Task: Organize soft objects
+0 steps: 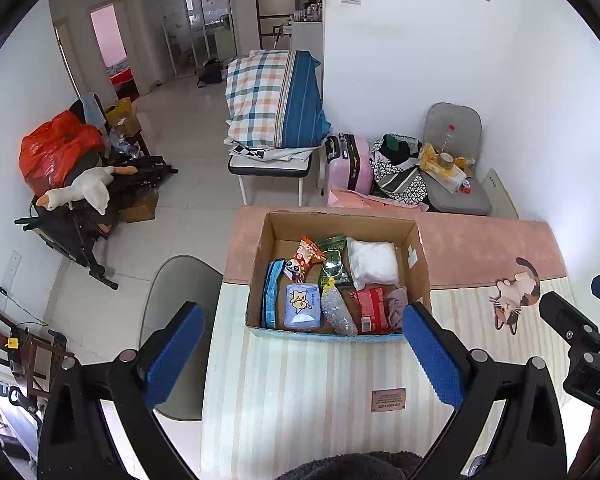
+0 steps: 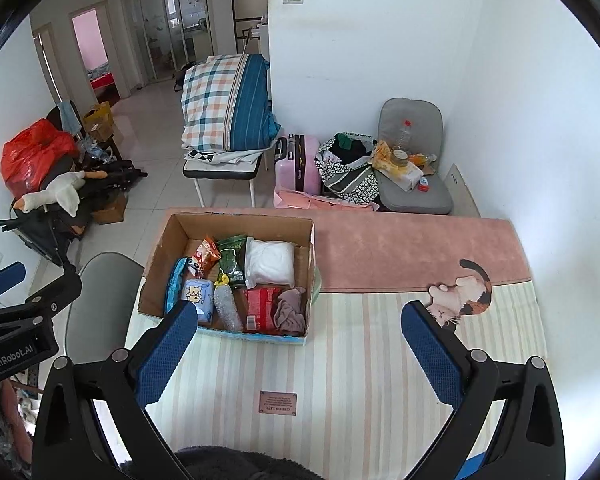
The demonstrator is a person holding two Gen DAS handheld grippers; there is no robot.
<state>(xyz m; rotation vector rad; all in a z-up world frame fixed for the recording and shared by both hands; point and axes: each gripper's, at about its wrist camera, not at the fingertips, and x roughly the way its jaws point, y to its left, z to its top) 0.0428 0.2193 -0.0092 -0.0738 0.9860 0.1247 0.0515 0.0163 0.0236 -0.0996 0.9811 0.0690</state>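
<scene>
An open cardboard box (image 1: 419, 258) (image 2: 156, 268) stands on the striped table mat (image 1: 300, 380) (image 2: 340, 360). In it lie a white soft pack (image 1: 372, 262) (image 2: 270, 262), a blue tissue pack (image 1: 302, 306) (image 2: 198, 298), a red packet (image 1: 372, 308) (image 2: 260, 306), a mauve cloth (image 1: 396, 306) (image 2: 290, 310), green and orange snack bags and a bubble-wrap roll. My left gripper (image 1: 300, 356) is open and empty, just in front of the box. My right gripper (image 2: 300, 354) is open and empty, to the right of the box. A dark fuzzy thing (image 1: 352, 468) (image 2: 220, 462) lies at the near edge.
A cat picture (image 1: 514, 296) (image 2: 464, 294) marks the mat's right side. A grey chair (image 1: 180, 288) (image 2: 100, 280) stands left of the table. Beyond are a cot with plaid bedding (image 1: 276, 104), a pink suitcase (image 1: 348, 162), bags and a goose plush (image 1: 80, 192).
</scene>
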